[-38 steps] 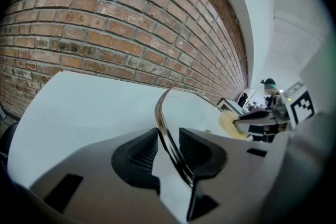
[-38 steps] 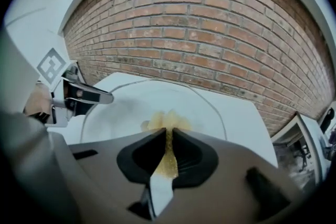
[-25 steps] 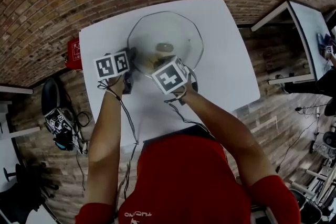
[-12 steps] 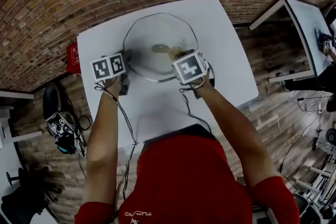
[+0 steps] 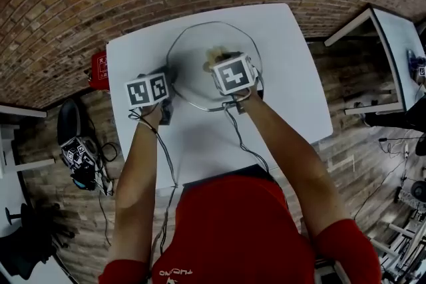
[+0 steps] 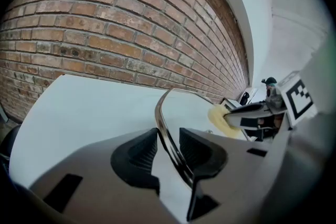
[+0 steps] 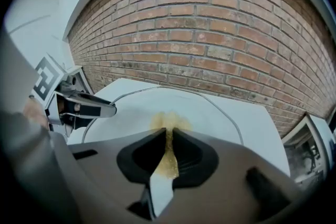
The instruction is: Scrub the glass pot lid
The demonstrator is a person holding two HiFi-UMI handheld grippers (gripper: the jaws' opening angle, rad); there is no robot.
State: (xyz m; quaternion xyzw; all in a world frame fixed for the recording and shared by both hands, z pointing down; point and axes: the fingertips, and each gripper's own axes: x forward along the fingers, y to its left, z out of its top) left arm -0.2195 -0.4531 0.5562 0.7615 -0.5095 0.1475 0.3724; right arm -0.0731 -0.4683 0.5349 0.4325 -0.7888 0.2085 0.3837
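Glass pot lid [image 5: 193,60] sits on the white table [image 5: 293,76]; the left gripper [image 6: 169,140] is clamped on its metal rim [image 6: 160,113], and the right gripper [image 7: 169,140] pinches a yellow sponge [image 7: 169,122] pressed onto the glass near the centre. Judgement: the scrub should go best with the rim clamp firm so the lid cannot skate, the sponge flat, and overlapping strokes out to the rim. Legible writing: none; the white characters on the red object [image 5: 100,66] at the table's left edge are too small to read.

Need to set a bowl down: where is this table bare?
Bare: the table strip between the glass lid and the near edge, and from the lid to the right edge. Crowded: the lid's near rim, where the left hand-held gripper and right hand-held gripper work.
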